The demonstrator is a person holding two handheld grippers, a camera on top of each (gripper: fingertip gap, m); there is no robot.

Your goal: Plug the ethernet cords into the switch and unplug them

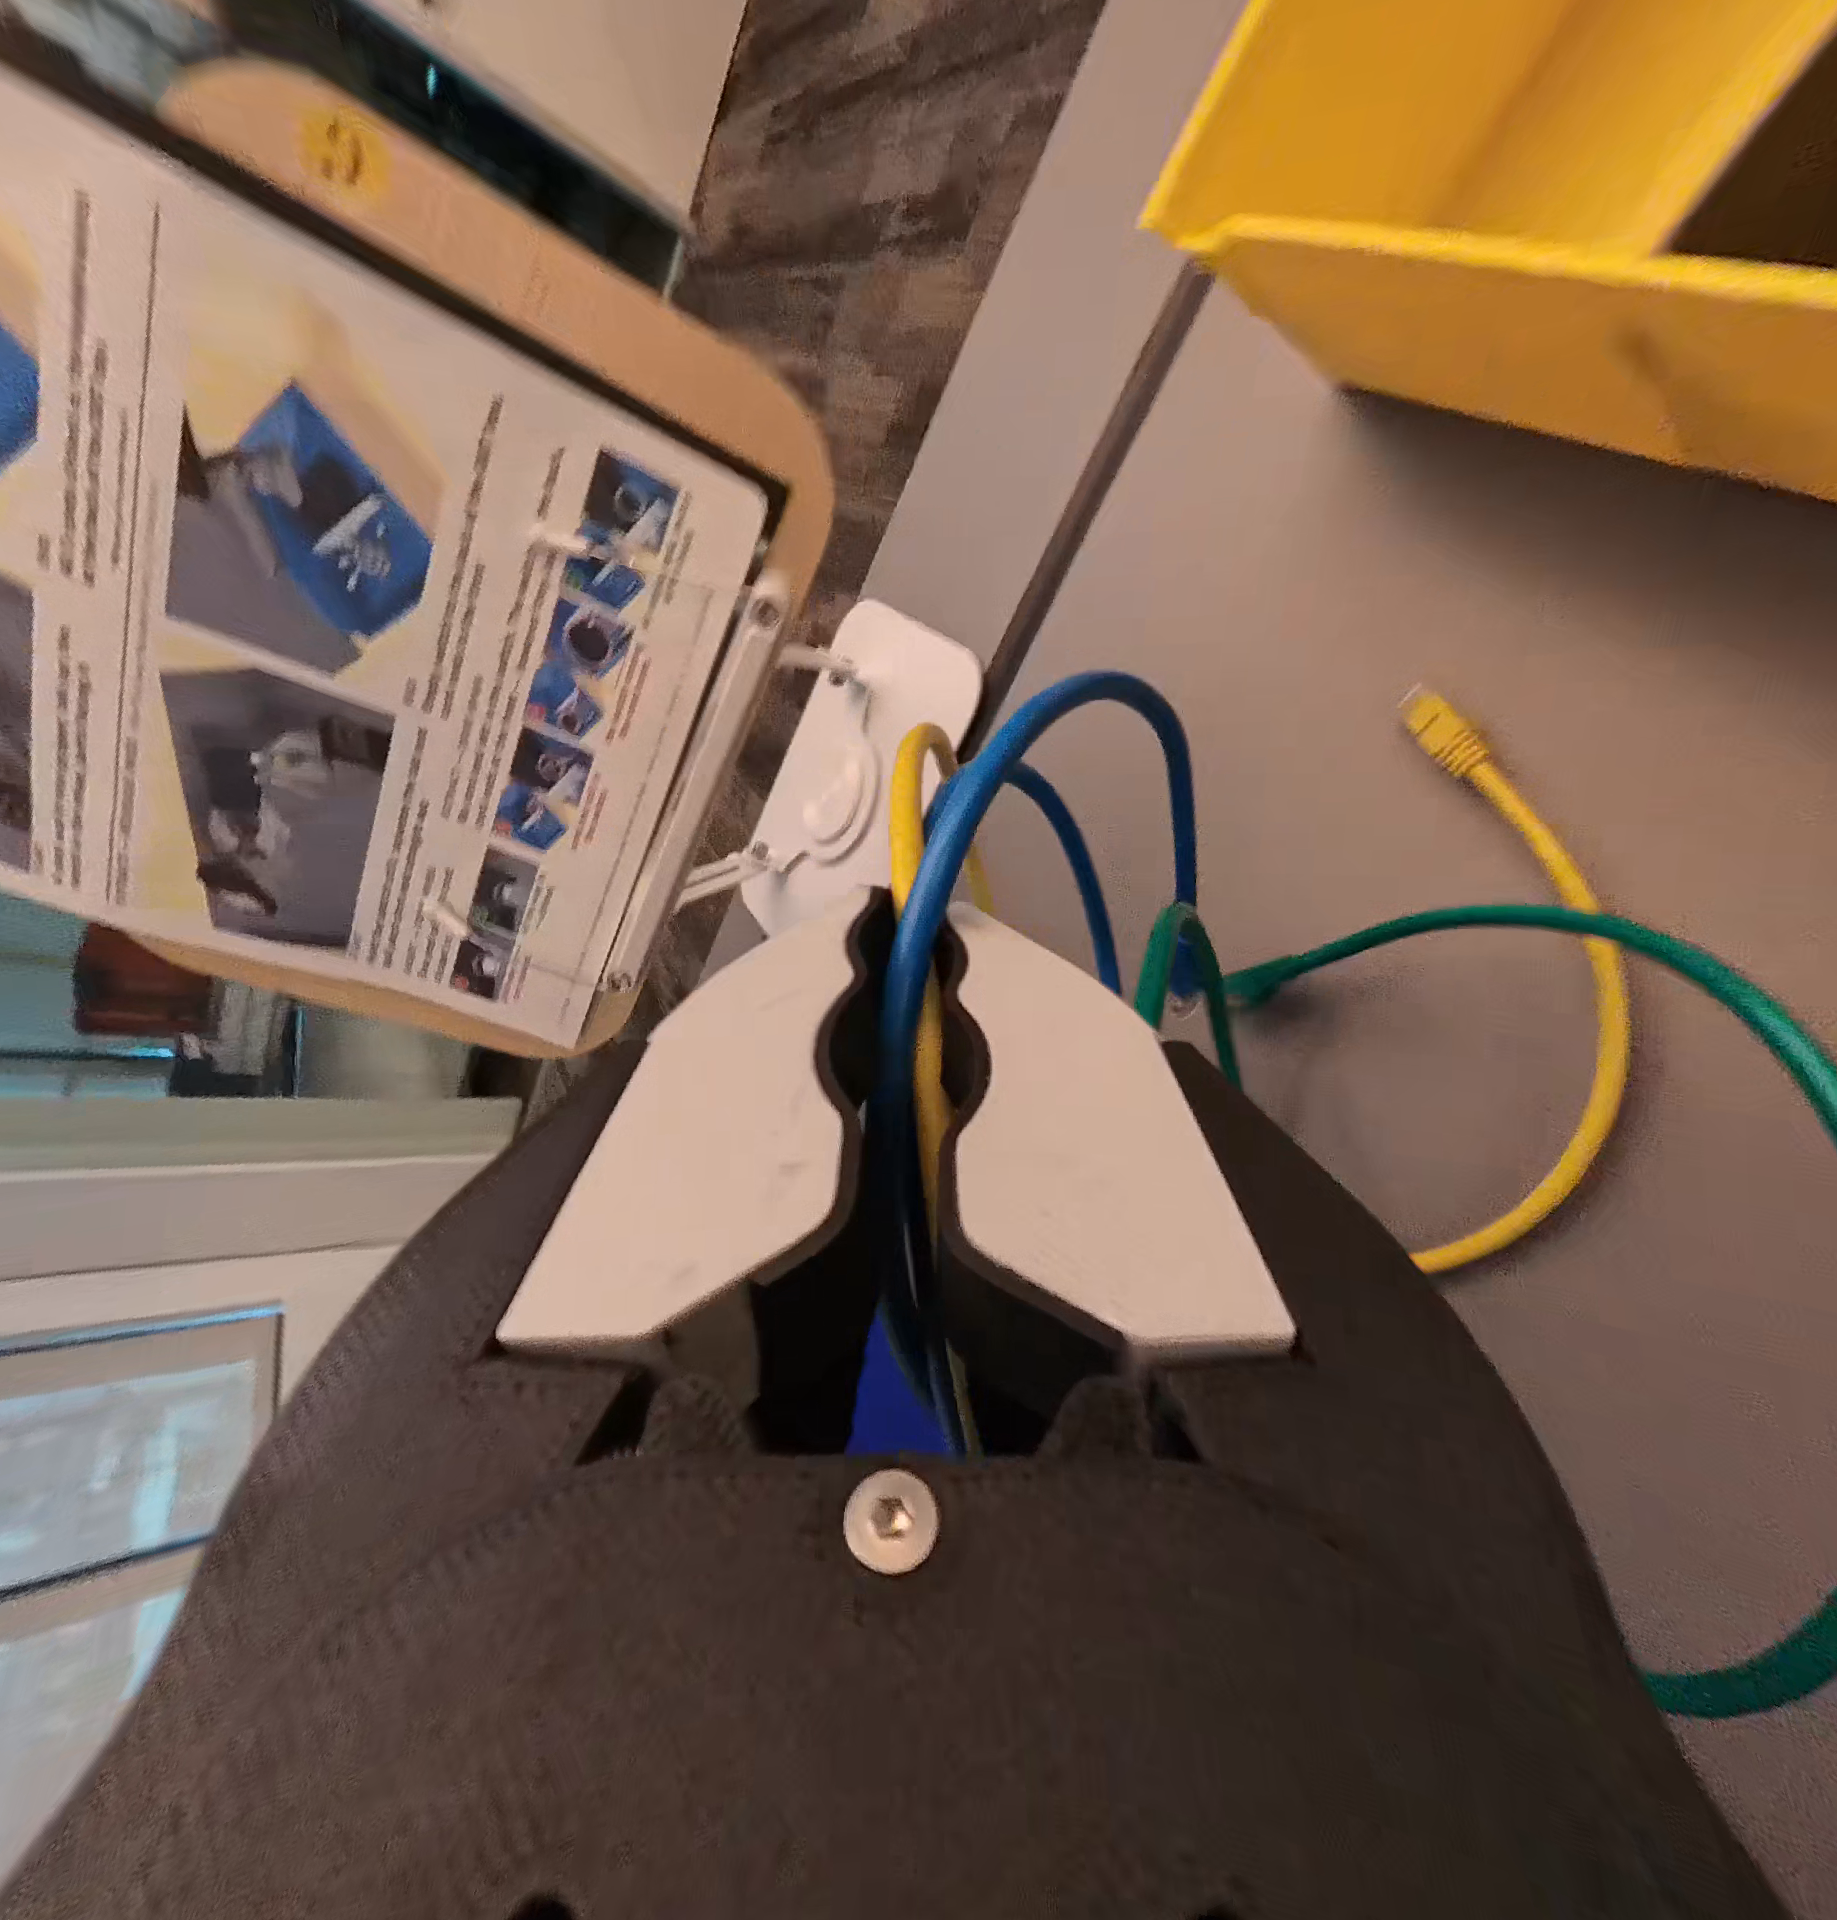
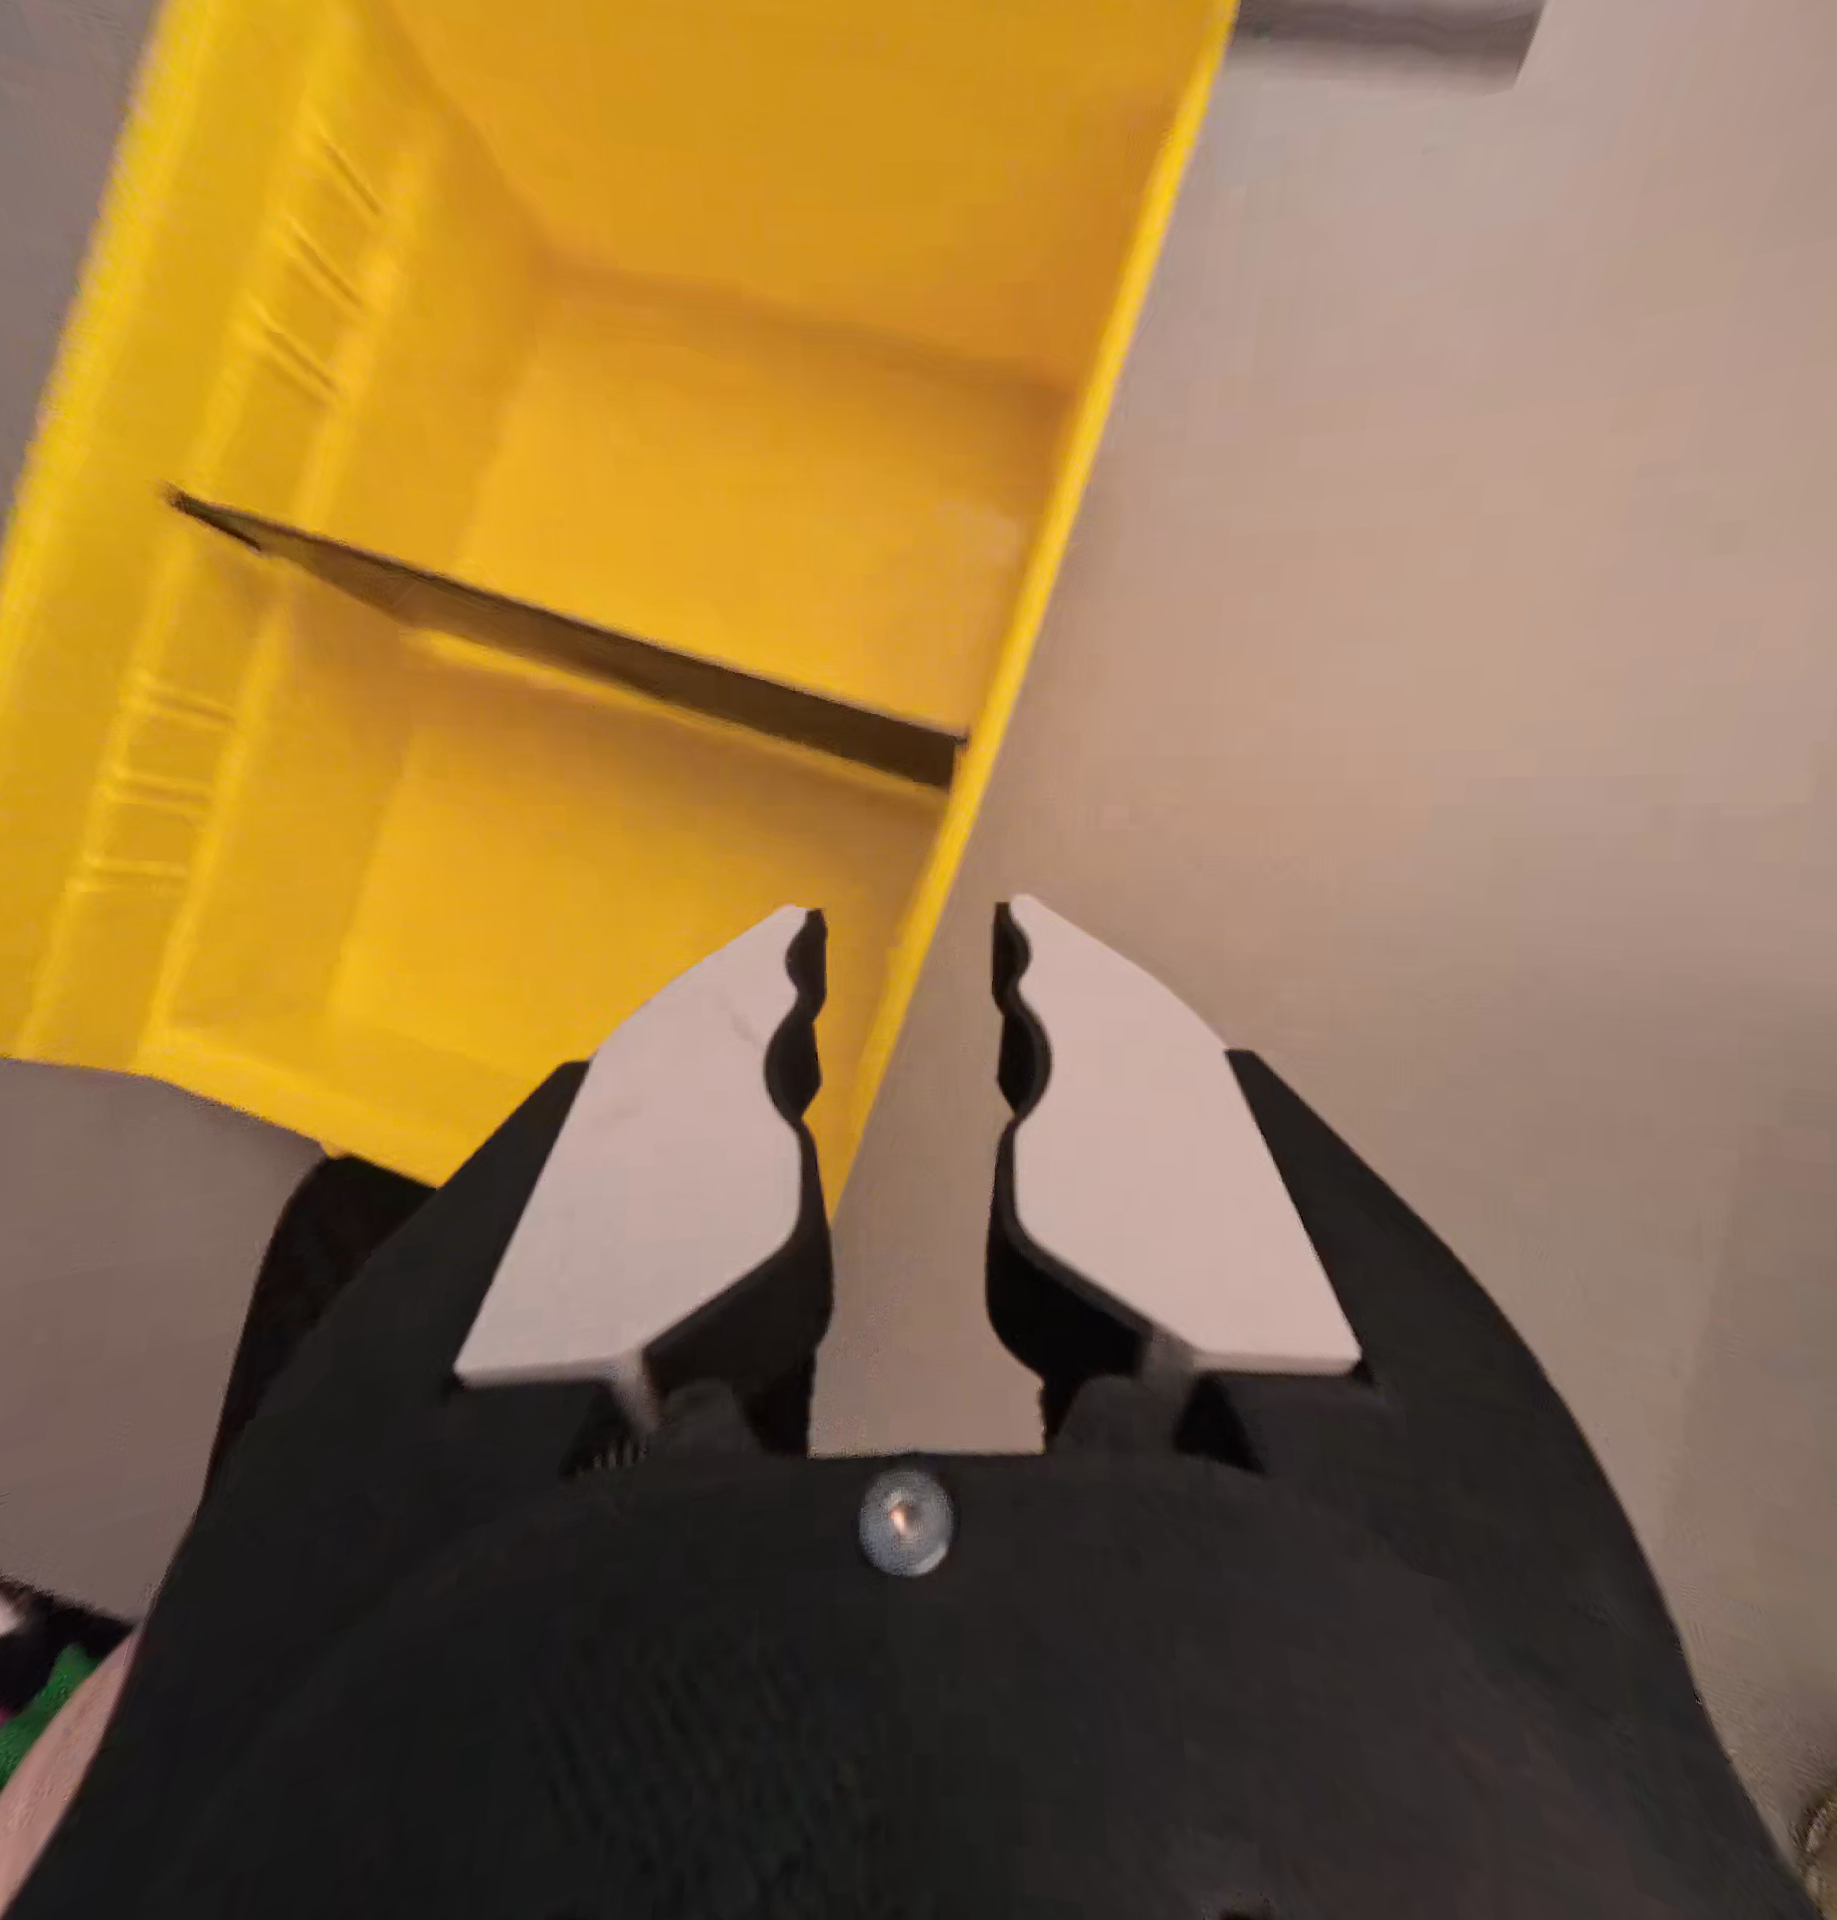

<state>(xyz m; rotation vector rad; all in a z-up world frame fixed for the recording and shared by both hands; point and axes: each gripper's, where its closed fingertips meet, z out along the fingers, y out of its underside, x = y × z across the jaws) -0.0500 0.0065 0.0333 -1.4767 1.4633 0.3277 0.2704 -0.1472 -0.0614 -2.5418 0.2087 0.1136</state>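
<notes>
Black-bodied left tongs (image 1: 912, 940) fill the lower half of the left wrist view, their grey fingers drawn nearly together on a bundle of ethernet cords: a blue cord (image 1: 1059, 696) and a yellow cord (image 1: 1579, 1039) run up between them. Something blue sits deep in the throat; whether it is the switch cannot be told, and no switch shows plainly in either view.

Largest around them is the grey tabletop (image 1: 1413, 582), then the yellow bin (image 2: 623, 436) at one o'clock with a dark divider (image 2: 581, 644), its visible compartments bare. An instruction sheet on a tan board (image 1: 374, 582) stands at ten o'clock. A green cord (image 1: 1724, 997) loops at three o'clock; the yellow plug (image 1: 1439, 727) lies loose at two o'clock.

Right tongs (image 2: 909, 920) stand partly open, holding nothing, hovering over the bin's near edge.

Likely trouble: the left tongs are tilted and gripping several cords together, so one pull could drag the tangle, or snag the green loop.
</notes>
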